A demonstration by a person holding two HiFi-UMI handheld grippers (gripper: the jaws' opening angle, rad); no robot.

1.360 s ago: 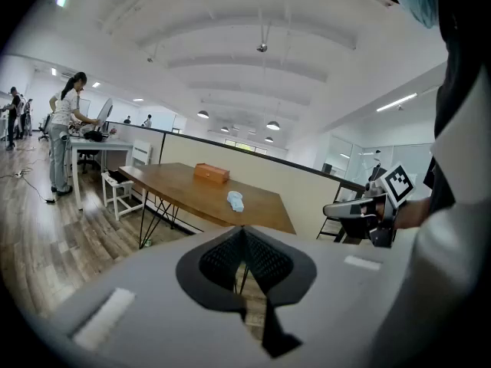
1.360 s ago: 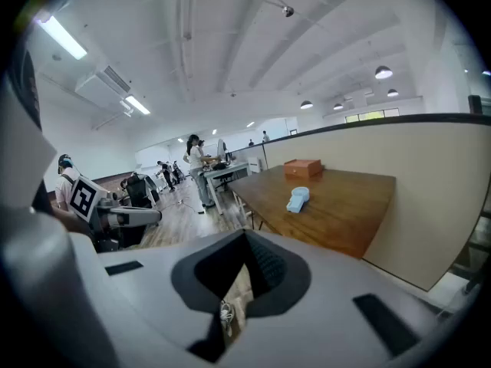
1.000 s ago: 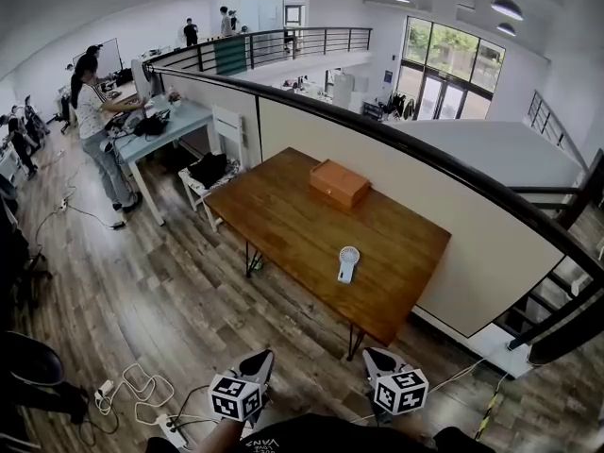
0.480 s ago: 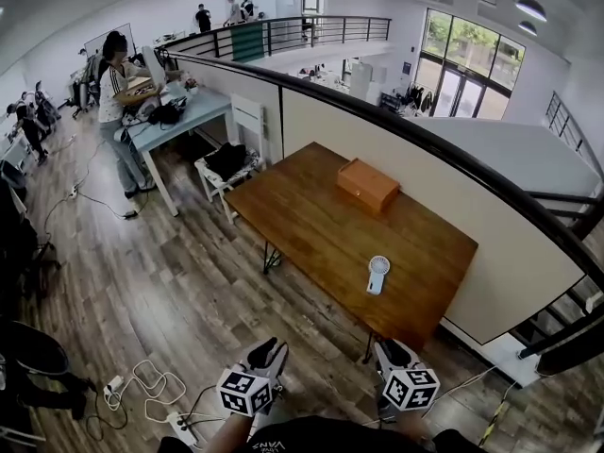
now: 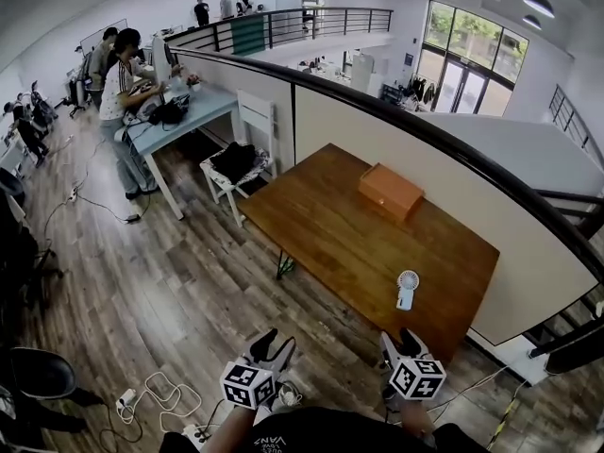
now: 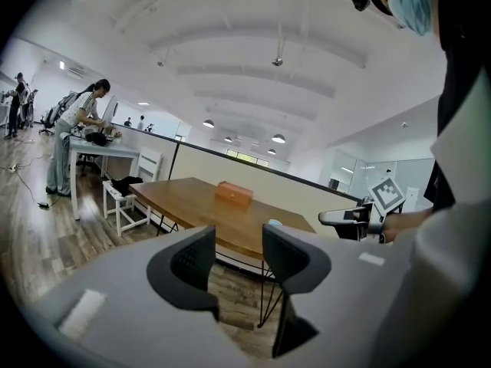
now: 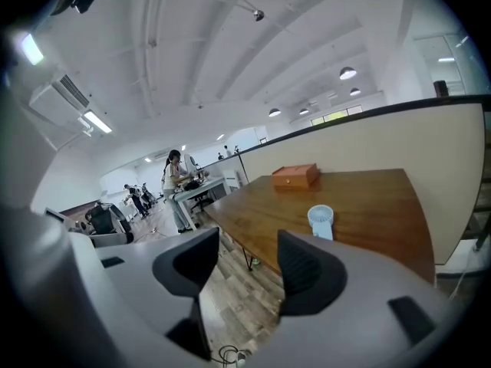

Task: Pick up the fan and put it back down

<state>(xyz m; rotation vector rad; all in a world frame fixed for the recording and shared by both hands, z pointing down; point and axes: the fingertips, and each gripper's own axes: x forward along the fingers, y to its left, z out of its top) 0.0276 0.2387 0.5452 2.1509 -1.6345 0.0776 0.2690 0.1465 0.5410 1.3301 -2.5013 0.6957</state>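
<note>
Sitting near the person's end of the wooden table (image 5: pixel 311 225), the small white handheld fan (image 5: pixel 407 289) has its round head on the far side and its handle pointing back toward the grippers. An orange-brown box (image 5: pixel 390 190) lies farther along the tabletop, well apart from the fan. Both grippers hang short of the table's near edge, over the plank floor (image 5: pixel 170 291), and neither touches the fan. The left gripper (image 6: pixel 236 259) has just been opening its jaws. They stand wide apart with nothing between them. The right gripper (image 7: pixel 239 273) has just been opening too; its jaws are parted and empty, with the fan ahead of them.
</note>
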